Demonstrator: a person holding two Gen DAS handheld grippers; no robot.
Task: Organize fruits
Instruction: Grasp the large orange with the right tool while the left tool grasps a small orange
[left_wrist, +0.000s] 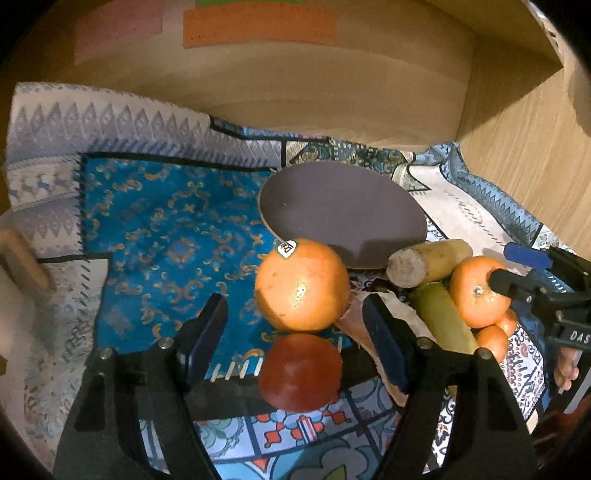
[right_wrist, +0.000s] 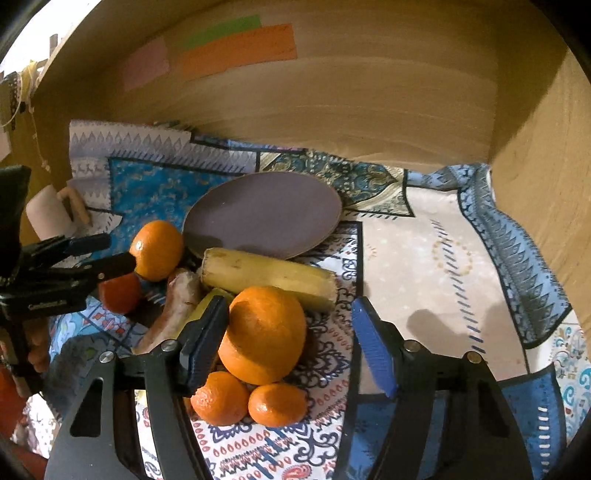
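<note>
**Two claws closing in on the citrus**

Judging by its taut, glossy peel, the large round orange with a white sticker (left_wrist: 302, 285) should handle as a firm, fairly heavy ball that can roll or slip out of flat pads; the safest hold is probably across its widest middle, squeezed gently so the skin does not bruise. It sits at the centre of the left wrist view, on the patterned blue cloth (left_wrist: 162, 236), just below the empty round grey-purple plate (left_wrist: 343, 206) and just above a smooth red tomato-like fruit (left_wrist: 300, 371).

The left gripper (left_wrist: 295, 341) stands wide, its dark pads either side of the orange and not visibly pressing it.

In the right wrist view the right gripper (right_wrist: 291, 343) is also open, holding nothing: its left pad lies against or just beside a second big orange (right_wrist: 264, 334), while the right pad stands clear of it.

Two small mandarins (right_wrist: 249, 404) lie touching below that orange, softer and lighter, likely easy to dent. A pale yellow stubby banana-like fruit (right_wrist: 269, 277) lies behind, near the plate's lower edge.
</note>
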